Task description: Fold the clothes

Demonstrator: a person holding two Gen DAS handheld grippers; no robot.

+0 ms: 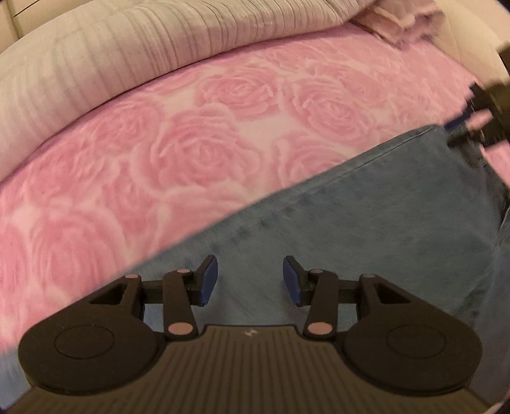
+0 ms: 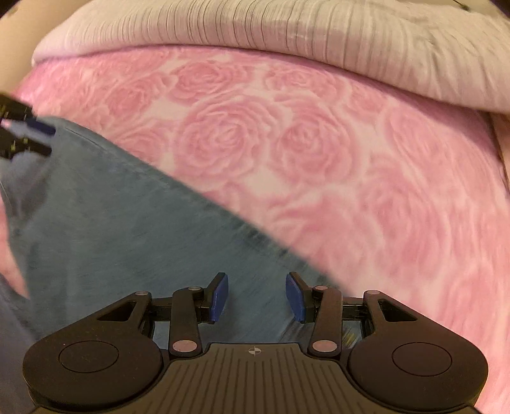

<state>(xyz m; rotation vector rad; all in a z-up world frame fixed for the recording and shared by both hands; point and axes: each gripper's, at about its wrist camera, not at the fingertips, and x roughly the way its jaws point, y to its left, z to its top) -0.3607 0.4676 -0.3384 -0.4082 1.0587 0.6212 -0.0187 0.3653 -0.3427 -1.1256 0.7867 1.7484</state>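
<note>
Hovering over a pair of jeans (image 1: 366,223) spread on a pink rose-pattern blanket (image 1: 191,153), the left gripper (image 1: 250,278) has its blue fingers (image 1: 208,280) spread apart w/ nothing between them; denim lies straight ahead of the tips and off to their right, blanket to their left. The right gripper (image 2: 256,296) is likewise spread and empty, fingers (image 2: 220,297) clear of the cloth, w/ denim ahead and to the left of the tips, blanket to the right. Contact w/ the fabric can't be told in either view; both are motion-blurred. Beyond the fingers a ribbed white cover (image 1: 127,57) lies bunched along the blanket's far side. Only the left view shows a crumpled pale pink cloth (image 1: 401,22) at far top right.
</note>
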